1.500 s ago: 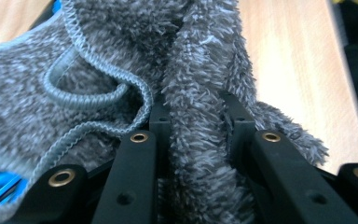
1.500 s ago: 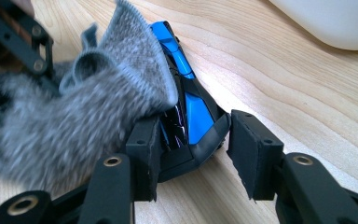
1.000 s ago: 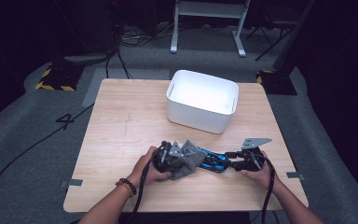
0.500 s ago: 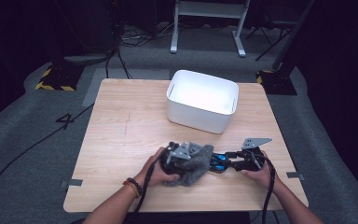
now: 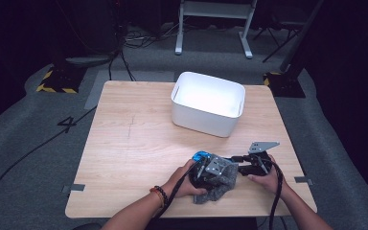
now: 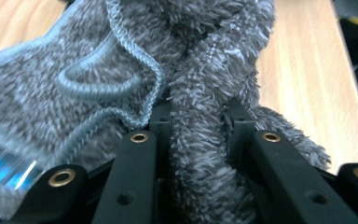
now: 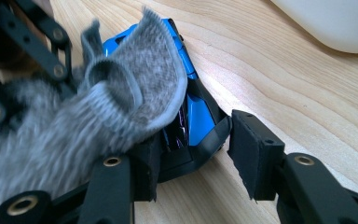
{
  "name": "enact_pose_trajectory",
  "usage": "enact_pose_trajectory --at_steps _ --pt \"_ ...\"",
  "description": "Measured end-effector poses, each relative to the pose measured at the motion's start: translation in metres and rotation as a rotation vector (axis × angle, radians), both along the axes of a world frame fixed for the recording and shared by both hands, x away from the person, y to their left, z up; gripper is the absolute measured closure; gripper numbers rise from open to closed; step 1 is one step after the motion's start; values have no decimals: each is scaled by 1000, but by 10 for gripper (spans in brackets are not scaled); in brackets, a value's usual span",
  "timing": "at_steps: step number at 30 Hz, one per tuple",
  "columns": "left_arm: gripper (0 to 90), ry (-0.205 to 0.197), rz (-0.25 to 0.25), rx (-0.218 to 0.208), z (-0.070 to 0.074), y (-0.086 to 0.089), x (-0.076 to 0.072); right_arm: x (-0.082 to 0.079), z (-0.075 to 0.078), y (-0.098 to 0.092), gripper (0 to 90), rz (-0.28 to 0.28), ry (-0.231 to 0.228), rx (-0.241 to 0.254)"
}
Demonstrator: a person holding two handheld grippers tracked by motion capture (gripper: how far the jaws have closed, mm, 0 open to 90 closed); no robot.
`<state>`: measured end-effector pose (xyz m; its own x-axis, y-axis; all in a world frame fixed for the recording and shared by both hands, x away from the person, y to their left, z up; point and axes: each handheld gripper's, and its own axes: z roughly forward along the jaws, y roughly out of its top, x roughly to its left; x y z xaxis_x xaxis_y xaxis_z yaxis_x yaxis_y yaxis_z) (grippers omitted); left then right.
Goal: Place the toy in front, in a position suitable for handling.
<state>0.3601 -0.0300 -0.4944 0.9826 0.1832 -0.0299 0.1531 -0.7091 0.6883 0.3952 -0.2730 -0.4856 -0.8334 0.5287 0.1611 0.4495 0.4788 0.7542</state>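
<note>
A grey fluffy cloth (image 5: 219, 186) is bunched near the table's front edge, draped over a blue and black toy car (image 5: 201, 156). My left gripper (image 5: 211, 168) is shut on a fold of the cloth (image 6: 200, 93), which is pinched between its jaws (image 6: 198, 116). My right gripper (image 5: 242, 168) points left and is shut on the car's (image 7: 196, 112) black end, one pad on each side (image 7: 191, 149). The cloth (image 7: 121, 93) lies across the car's top. The left gripper's black links (image 7: 42, 42) are at the upper left of the right gripper view.
A white rectangular bin (image 5: 208, 103) stands on the wooden table (image 5: 139, 143) behind the hands, its wall (image 7: 335, 23) close to the right gripper. Cables trail from both grippers toward the table's front edge.
My left hand has carried the cloth to the right across the car, toward the right gripper. Less of the blue car is visible now. The right hand has kept still.
</note>
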Motion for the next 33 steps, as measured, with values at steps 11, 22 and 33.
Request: enact_pose_trajectory --at_steps 11,22,33 --pt "709 -19 147 7 13 79 16 -1 2 2 541 2 -14 -23" --pt "694 -66 309 -19 14 113 37 -14 8 6 482 -156 11 -103" --pt "677 -73 458 -40 13 131 65 -10 6 4 569 -135 85 -40"
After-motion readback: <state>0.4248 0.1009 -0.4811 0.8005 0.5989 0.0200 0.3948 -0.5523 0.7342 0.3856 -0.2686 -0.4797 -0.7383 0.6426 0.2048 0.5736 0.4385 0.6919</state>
